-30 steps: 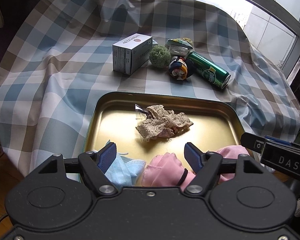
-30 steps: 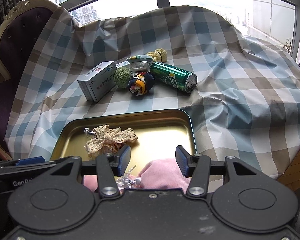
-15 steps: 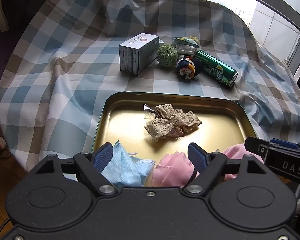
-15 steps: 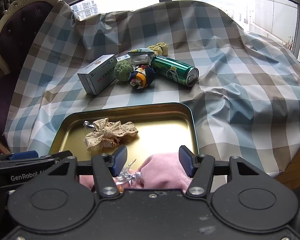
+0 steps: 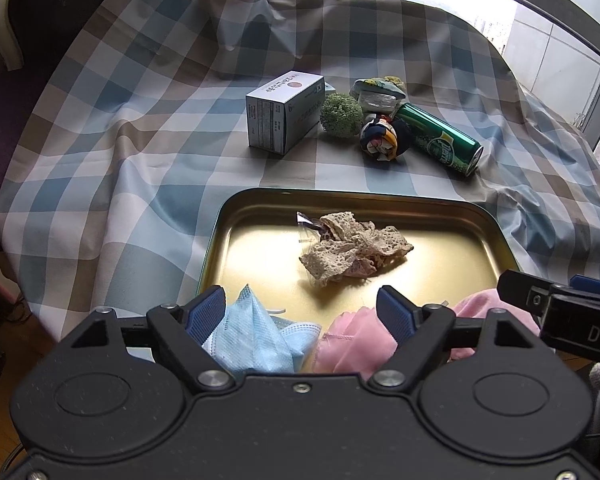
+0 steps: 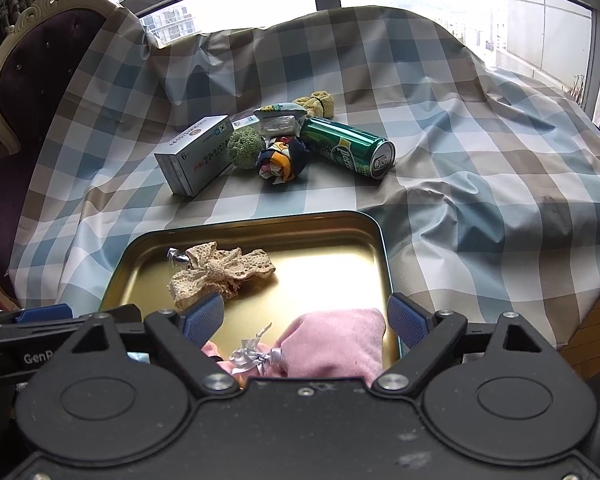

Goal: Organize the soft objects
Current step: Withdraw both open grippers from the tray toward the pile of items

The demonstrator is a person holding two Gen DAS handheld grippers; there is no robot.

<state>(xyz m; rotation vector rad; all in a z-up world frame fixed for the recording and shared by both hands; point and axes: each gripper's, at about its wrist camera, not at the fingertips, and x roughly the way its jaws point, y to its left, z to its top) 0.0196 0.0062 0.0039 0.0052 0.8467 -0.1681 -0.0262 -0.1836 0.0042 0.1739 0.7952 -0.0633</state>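
My left gripper hangs over the near edge of the gold tray, jaws opening; the blue face mask lies between my fingers, close by the left pad, w/ a pink cloth next to it toward the right pad; whether a pad touches either, can't tell; nothing is gripped. My right gripper sits over the tray's near right corner, jaws opening wide; the pink pouch w/ its silver ribbon bow lies between the pads, clear of both.

Mid-tray, ahead of both sets of fingers, a beige lace bow lies w/ a bit of clear wrapper at its far end; no contact w/ mask or pouch. Beyond the tray's far edge, on the checked cloth, a cluster: white box, green fuzzy ball just beside it, a knotted dark patterned cloth, a green can on its side, a small packet behind; yellow knit socks farthest back.

Mask is crumpled, pleats up, ear loop loose; pouch is soft, plump, tied at the neck.
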